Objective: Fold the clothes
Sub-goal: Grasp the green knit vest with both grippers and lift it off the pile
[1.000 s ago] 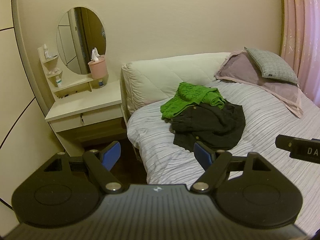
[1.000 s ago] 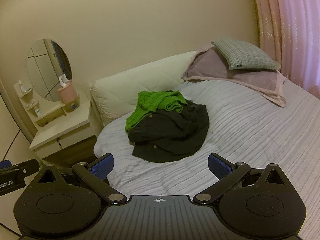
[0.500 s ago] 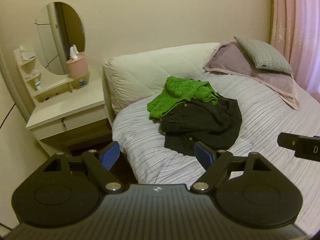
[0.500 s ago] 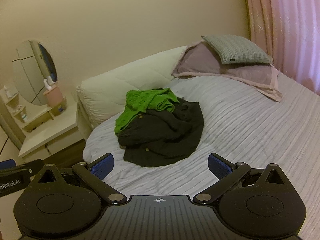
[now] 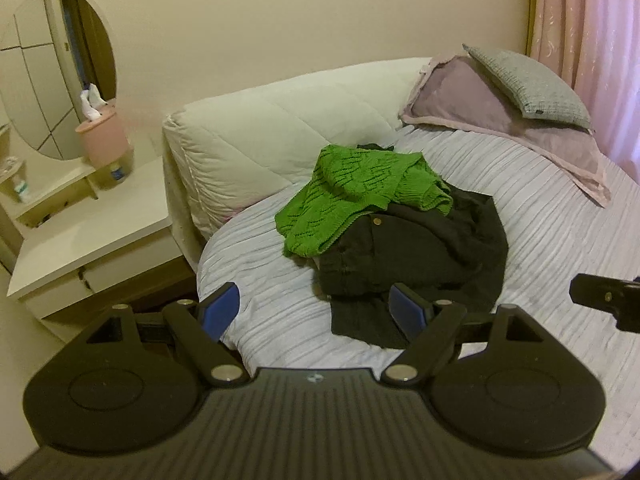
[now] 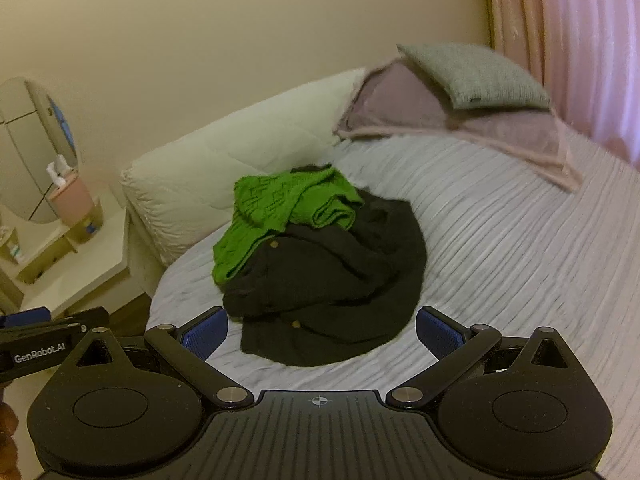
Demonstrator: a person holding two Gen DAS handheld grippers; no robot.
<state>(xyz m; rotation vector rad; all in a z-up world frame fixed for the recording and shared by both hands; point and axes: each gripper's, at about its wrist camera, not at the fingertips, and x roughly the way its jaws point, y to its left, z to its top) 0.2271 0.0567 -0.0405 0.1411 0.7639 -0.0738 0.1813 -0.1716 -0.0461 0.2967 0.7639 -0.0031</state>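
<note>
A crumpled green knit sweater point(image 5: 356, 196) point(image 6: 280, 208) lies on top of a dark buttoned garment point(image 5: 420, 264) point(image 6: 336, 280) in a heap on the bed's striped white cover point(image 5: 560, 240) point(image 6: 500, 248). My left gripper point(image 5: 316, 312) hovers open in front of the heap, its blue pads point(image 5: 408, 312) wide apart and holding nothing. My right gripper point(image 6: 320, 330) is open too, just short of the dark garment's near hem, with nothing in it. Each gripper's side shows at the edge of the other's view.
A quilted cream headboard cushion point(image 5: 280, 128) backs the bed. Two pillows, mauve point(image 5: 512, 132) and grey point(image 5: 528, 84), lie at the right by a pink curtain point(image 5: 592, 40). At the left stands a white dressing table point(image 5: 92, 240) with an oval mirror point(image 5: 56, 72) and a pink tissue holder point(image 5: 102, 136).
Both grippers have come closer to the bed and the clothes heap, which now looks larger and more central. Their jaws stayed open. The clothes have not moved.
</note>
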